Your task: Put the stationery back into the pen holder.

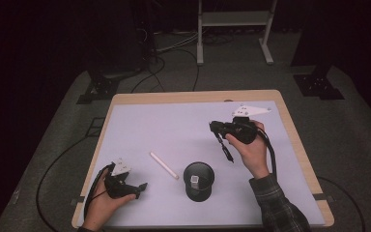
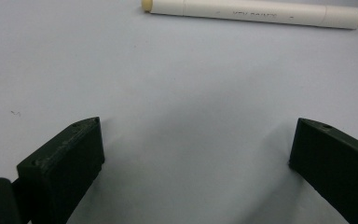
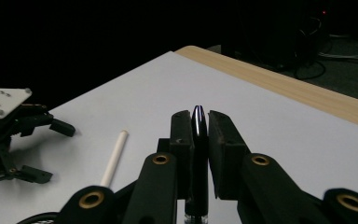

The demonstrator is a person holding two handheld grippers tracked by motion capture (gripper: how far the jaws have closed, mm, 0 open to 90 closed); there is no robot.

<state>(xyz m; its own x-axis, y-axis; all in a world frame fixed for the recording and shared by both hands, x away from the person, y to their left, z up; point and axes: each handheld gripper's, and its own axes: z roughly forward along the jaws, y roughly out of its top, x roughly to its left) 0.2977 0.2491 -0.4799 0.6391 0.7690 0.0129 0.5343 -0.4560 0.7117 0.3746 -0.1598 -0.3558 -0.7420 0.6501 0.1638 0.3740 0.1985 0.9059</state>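
The table (image 1: 290,140), covered by a pale mat, carries a black mesh cup (image 1: 198,181) near its front edge; a small white item lies inside. Just left of the cup lies a cream marker (image 1: 164,165), flat and diagonal.

The right gripper (image 1: 221,140), held above the mat beyond the cup, has its jaws closed on a black pen (image 1: 224,147) that hangs slanting down from them toward the cup; in the right gripper view the pen (image 3: 198,154) is pinched edge-on between the pads. The right hand (image 1: 251,150) grasps the body from behind, wrist bent, sleeve toward the table's near right corner.

The left gripper (image 1: 137,189) rests low at the front left, jaws spread wide and empty, aimed at the marker (image 2: 256,13), which lies well apart from them.

Likely risk: the pen is gripped near one end, so it may pivot in the pads and strike the cup's rim instead of dropping in, possibly tipping the cup.
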